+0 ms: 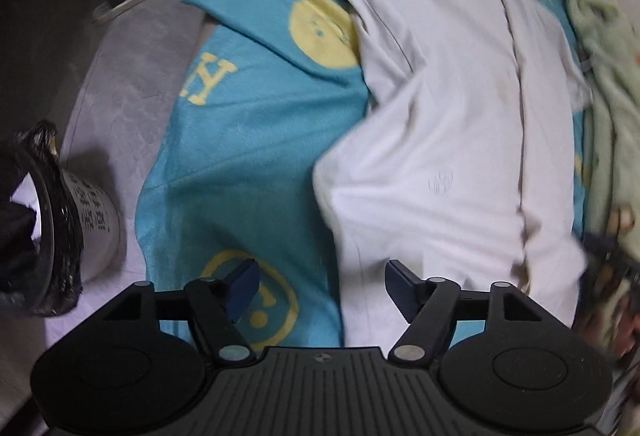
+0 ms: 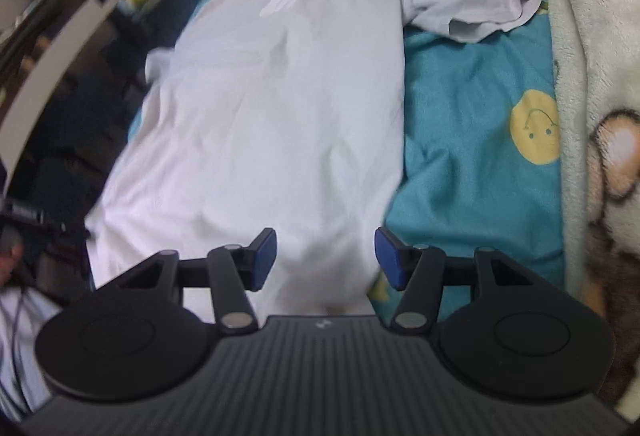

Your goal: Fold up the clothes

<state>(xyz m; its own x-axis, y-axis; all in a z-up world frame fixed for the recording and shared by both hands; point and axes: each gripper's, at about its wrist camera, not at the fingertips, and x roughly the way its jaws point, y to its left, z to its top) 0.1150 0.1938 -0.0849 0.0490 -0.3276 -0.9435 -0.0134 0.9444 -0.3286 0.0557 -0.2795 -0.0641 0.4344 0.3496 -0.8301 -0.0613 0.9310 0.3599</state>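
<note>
We see a white T-shirt [image 2: 276,108] lying spread on a bed covered by a teal sheet [image 2: 460,124] printed with yellow smiley faces. In the right wrist view the shirt runs lengthwise away from the camera, its body mostly flat with light wrinkles, and one short sleeve [image 2: 476,8] sticks out to the right onto the sheet, its cuff rumpled. The opposite side of the shirt reaches the bed edge on the left of that view.

The left hand-held gripper [image 1: 322,288] has its jaws standing apart with nothing between them; below it we see the edge of the shirt [image 1: 440,116] where white fabric meets the teal sheet [image 1: 248,140]. The shirt side nearest this gripper looks turned inward, forming a raised fold line along the body. The view is motion-blurred, so we cannot tell the fold's exact layering.

The right hand-held gripper [image 2: 325,260] also has its jaws apart, hovering above the shirt's near hem; the blue pads [image 2: 264,260] do not press on the fabric.

A pale green fleece blanket [image 2: 592,76] with a bear print lies beside the shirt along the right of the right wrist view. A white cylindrical bin with a black liner [image 1: 68,228] stands on the floor beside the bed in the left wrist view.
</note>
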